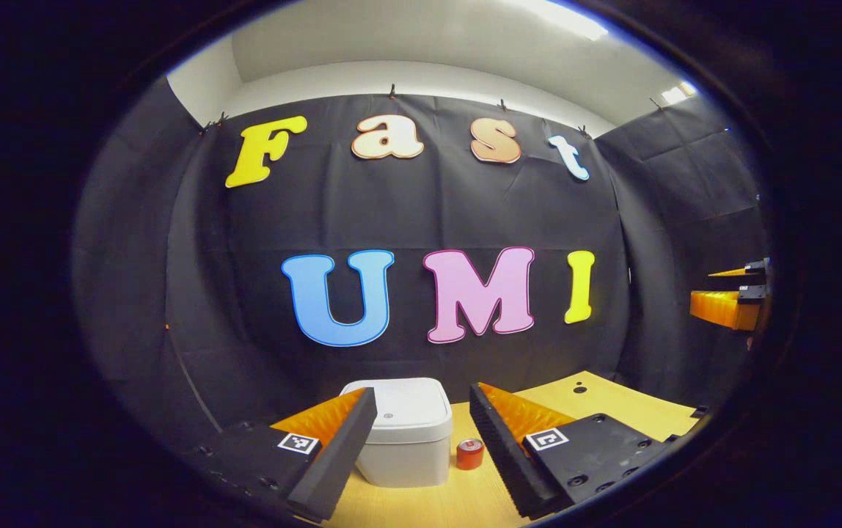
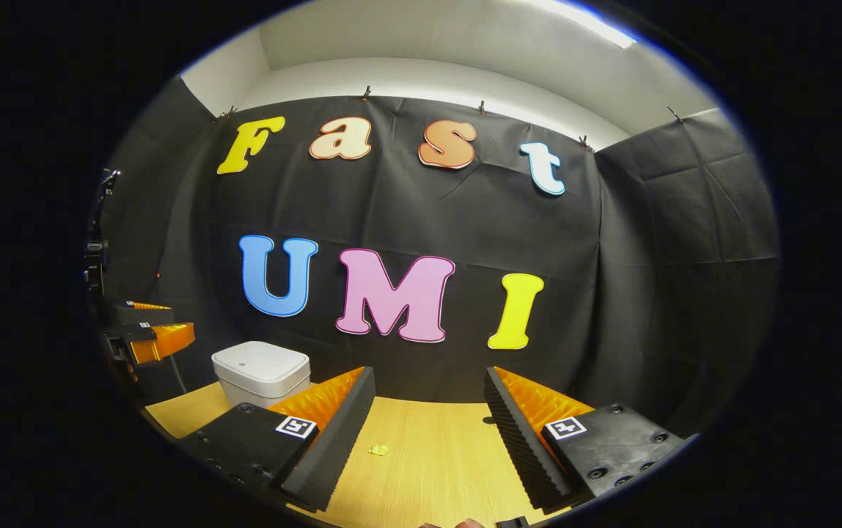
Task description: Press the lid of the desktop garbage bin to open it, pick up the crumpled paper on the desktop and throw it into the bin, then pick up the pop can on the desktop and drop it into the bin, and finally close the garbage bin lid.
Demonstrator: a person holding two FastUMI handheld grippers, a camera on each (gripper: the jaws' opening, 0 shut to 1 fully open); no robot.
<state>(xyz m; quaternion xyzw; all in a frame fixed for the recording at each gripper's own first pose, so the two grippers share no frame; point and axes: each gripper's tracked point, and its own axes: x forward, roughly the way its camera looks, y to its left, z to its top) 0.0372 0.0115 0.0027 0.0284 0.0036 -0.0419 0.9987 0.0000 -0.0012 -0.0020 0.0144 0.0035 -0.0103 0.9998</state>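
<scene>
A pale wooden desktop (image 1: 612,400) was seen in front of a black cloth wall (image 1: 421,213), under a white ceiling with a strip light. On this desktop a white garbage bin (image 1: 410,433) stood with its lid (image 1: 406,407) down; a small round mark was visible on the lid, but no writing on it could be read.

In the left gripper view, the left gripper (image 1: 422,440) was held above the desktop with its fingers wide apart and nothing between them. The bin lay just ahead, partly hidden behind the left-hand finger. A red pop can (image 1: 469,454) stood upright just beside the bin, framed in the gap between the fingers; its label was too small to be read. Square black-and-white marker tags were carried on both gripper bodies.

In the right gripper view, the right gripper (image 2: 428,433) was likewise spread open and empty. The bin (image 2: 261,372) was seen well off to its left. A small yellowish crumpled paper (image 2: 378,449) lay on the desktop near the left-hand finger's tip.
</scene>
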